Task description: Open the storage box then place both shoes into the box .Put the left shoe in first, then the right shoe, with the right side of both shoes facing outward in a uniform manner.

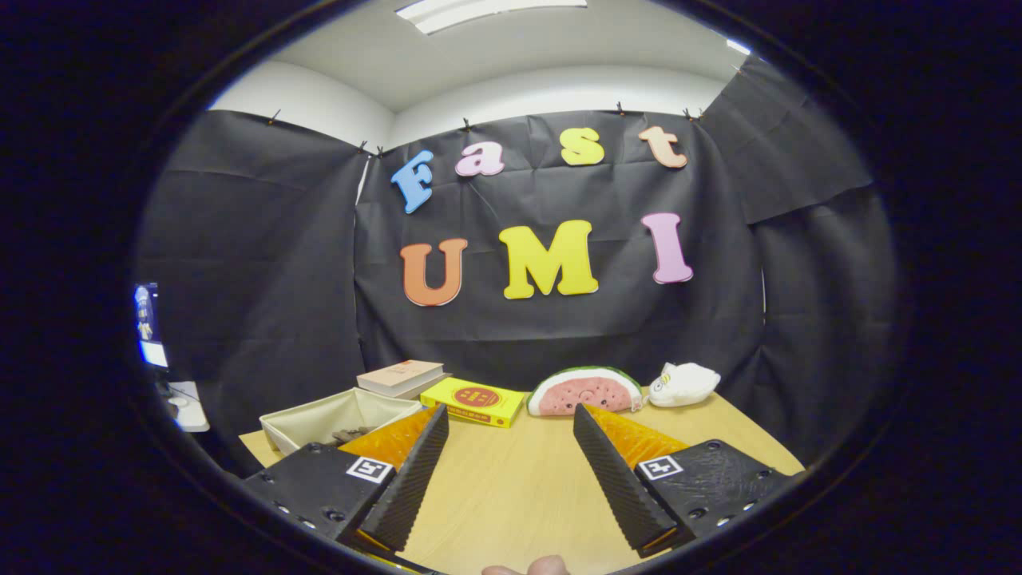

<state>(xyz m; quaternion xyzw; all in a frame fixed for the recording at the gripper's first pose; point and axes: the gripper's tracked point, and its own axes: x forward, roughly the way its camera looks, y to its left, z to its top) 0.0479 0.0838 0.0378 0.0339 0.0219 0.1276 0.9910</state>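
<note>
My gripper (511, 419) is open above the wooden table (511, 487), its two fingers spread wide with bare tabletop between them. Nothing is held. An open beige fabric bin (335, 415) stands just beyond the left finger, with something dark lying inside it. I cannot make out a shoe or a lidded storage box in this view.
Past the fingers, along the table's far edge, lie a stack of books (402, 377), a flat yellow box (474, 401), a watermelon-slice plush (585, 391) and a small white plush (684, 383). A fingertip of the person's hand (533, 567) shows at the gripper's base.
</note>
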